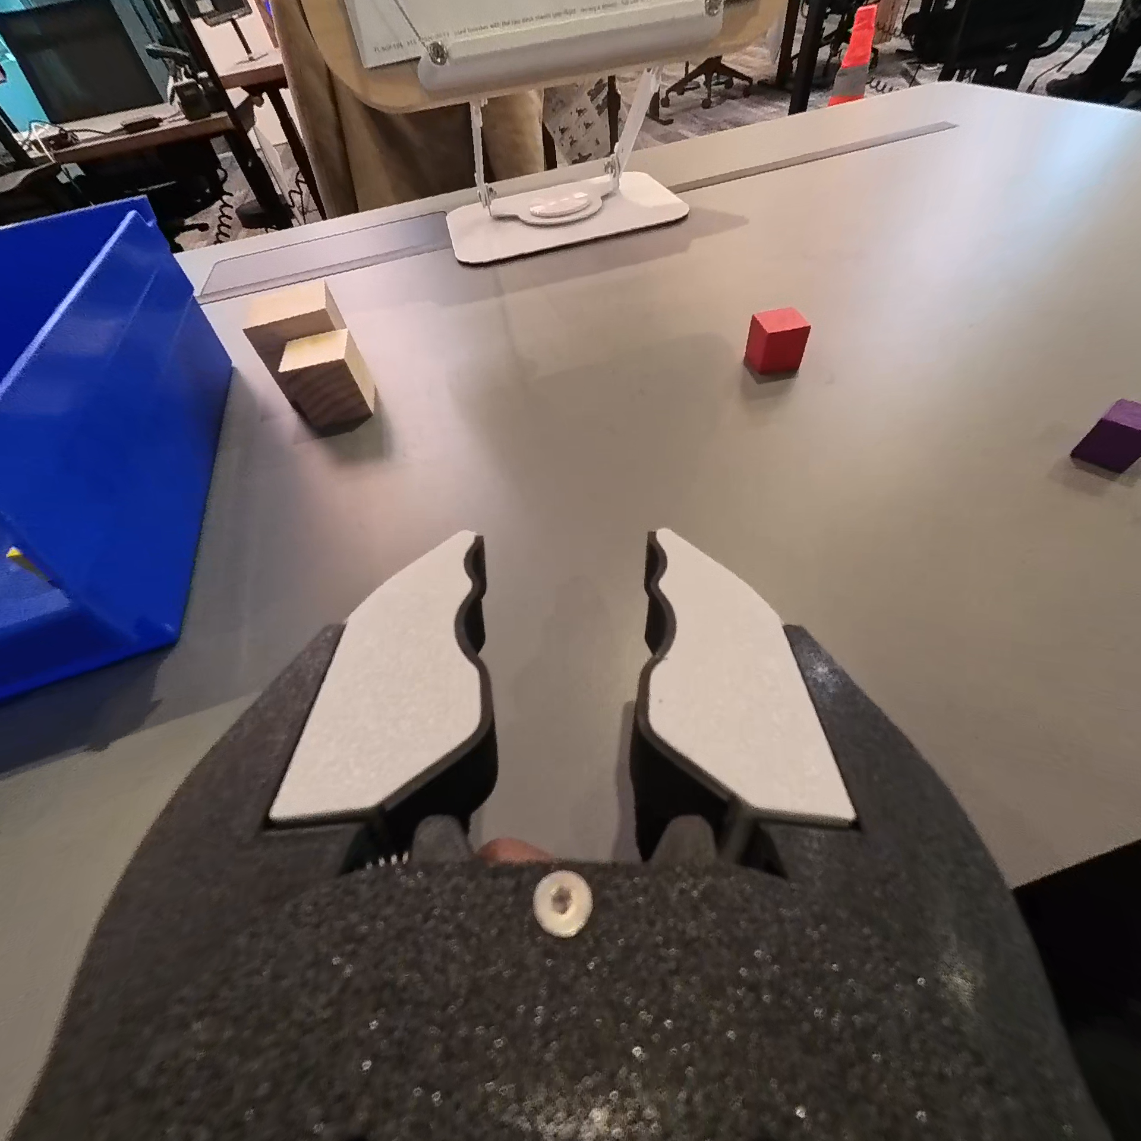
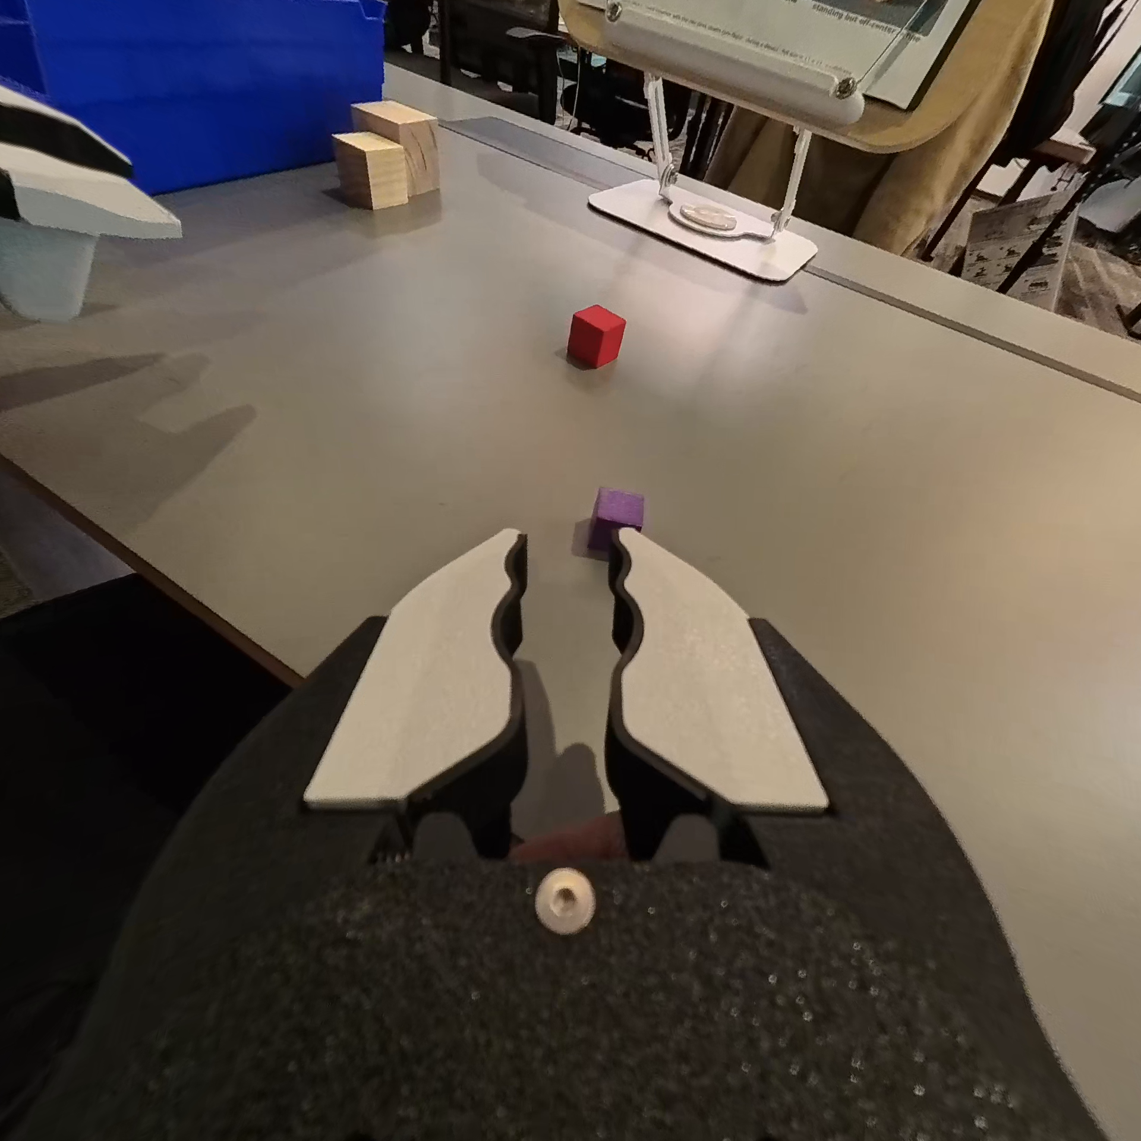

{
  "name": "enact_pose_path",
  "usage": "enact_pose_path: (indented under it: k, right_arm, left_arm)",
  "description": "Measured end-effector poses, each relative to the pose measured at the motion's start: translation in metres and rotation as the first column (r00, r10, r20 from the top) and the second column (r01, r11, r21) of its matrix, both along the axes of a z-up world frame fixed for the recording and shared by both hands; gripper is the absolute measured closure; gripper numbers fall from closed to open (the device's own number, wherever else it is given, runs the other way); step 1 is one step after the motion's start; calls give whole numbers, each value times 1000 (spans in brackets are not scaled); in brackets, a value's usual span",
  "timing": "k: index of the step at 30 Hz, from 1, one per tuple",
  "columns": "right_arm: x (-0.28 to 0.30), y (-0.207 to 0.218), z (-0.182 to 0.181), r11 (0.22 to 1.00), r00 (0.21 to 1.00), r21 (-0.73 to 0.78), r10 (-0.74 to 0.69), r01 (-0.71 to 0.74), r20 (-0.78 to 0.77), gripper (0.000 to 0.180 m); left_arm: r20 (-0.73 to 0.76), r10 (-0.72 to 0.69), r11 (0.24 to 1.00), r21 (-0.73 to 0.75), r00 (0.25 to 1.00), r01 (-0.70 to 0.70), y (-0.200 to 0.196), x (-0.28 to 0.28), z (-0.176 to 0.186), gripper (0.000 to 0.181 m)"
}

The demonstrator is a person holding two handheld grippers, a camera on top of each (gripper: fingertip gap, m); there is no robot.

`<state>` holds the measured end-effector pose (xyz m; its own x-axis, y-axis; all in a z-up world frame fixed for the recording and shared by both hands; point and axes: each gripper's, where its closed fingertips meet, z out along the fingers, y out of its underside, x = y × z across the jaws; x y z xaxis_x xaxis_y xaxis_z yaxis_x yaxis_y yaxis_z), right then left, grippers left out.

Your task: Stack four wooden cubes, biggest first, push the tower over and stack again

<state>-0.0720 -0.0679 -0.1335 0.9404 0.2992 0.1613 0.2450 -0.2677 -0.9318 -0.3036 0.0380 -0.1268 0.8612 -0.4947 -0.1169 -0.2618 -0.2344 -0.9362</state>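
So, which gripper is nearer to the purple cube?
Right. The right gripper is open just short of the purple cube, its right finger overlapping the cube in its own view. The left gripper is open over bare table, well to the cube's left.

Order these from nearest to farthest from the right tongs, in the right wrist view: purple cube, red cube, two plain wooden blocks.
1. Small purple wooden cube, at the right fingertip.
2. Small red wooden cube, straight ahead, mid-table.
3. Two plain wooden blocks, far left, by the blue bin.
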Motion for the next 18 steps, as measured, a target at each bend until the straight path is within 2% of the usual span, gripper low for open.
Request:
enact_pose_path:
  k: [7, 10, 12, 15, 18]
  right_arm:
    - [0, 0, 1, 1000, 1000, -2, 5, -5, -3, 155]
    - [0, -1, 3, 1000, 1000, 1, 7, -7, -6, 153]
    - [0, -1, 3, 1000, 1000, -2, 13, -13, -11, 153]
    - [-3, 1, 0, 1000, 1000, -14, 27, -27, -15, 153]
    - [-6, 1, 0, 999, 999, -15, 42, -43, -27, 153]
  left_arm:
    - [-4, -1, 1000, -7, 1000, 1, 1, 1, 0, 132]
    - [-9, 45, 999, -14, 999, -45, 18, -6, 13, 135]
    - [-41, 85, 993, -75, 996, -88, 45, -10, 24, 125]
    - [-110, 140, 978, -141, 984, -155, 109, -9, 39, 111]
    - [-261, 179, 943, -230, 948, -242, 184, -8, 29, 108]
